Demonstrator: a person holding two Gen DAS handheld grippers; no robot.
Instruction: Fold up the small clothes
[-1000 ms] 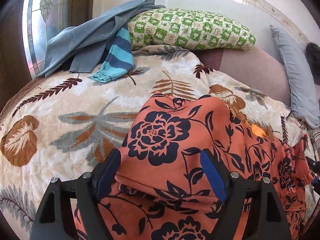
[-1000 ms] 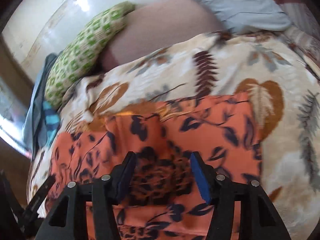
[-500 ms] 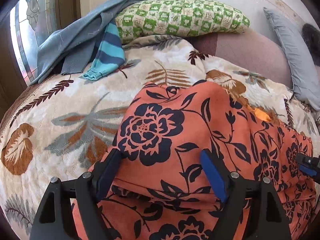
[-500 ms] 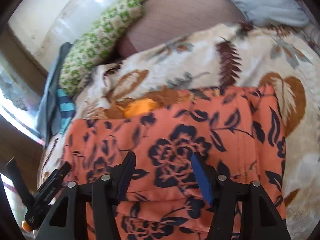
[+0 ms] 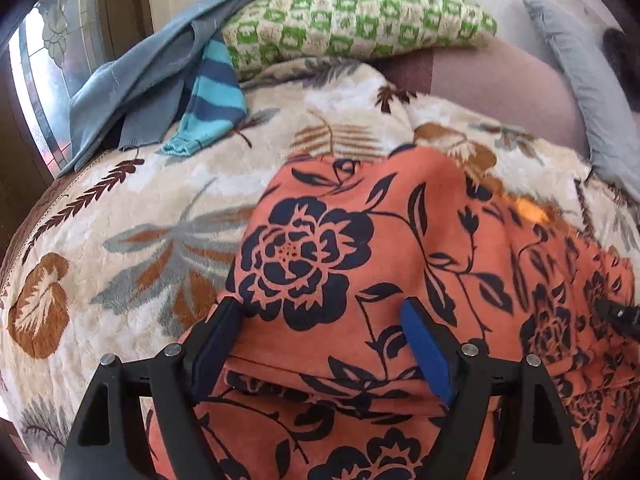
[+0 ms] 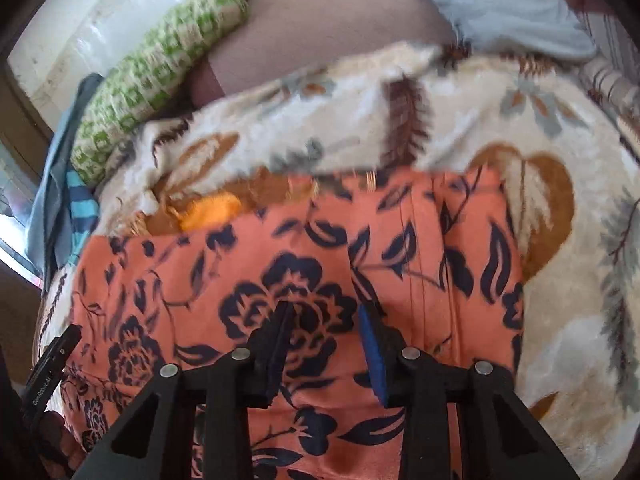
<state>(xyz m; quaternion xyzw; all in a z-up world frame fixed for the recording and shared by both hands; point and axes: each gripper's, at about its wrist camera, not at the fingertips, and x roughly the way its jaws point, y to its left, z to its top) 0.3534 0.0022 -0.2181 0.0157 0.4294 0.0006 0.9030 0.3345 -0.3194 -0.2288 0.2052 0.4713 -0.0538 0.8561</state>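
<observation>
An orange garment with dark blue flowers (image 5: 400, 248) lies spread on the leaf-patterned blanket (image 5: 140, 216). My left gripper (image 5: 320, 308) hovers over its near left part, jaws wide open, with a folded edge of the cloth lying between the fingers. Over the garment's right part (image 6: 304, 264), my right gripper (image 6: 326, 308) has its jaws closing. Flat cloth shows in the gap between them and the pads do not press it. Each gripper also shows at the edge of the other's view: the right gripper (image 5: 618, 314) and the left gripper (image 6: 56, 356).
A blue-grey sweater (image 5: 140, 72) and a teal striped piece (image 5: 212, 96) are heaped at the far left by the window (image 5: 44, 72). A green checked pillow (image 5: 360, 20) and a grey pillow (image 5: 580, 80) line the bed's far side.
The right gripper's jaws have narrowed over the orange cloth, and it has sunk a little closer to it. The left gripper has rolled slightly and stays wide open.
</observation>
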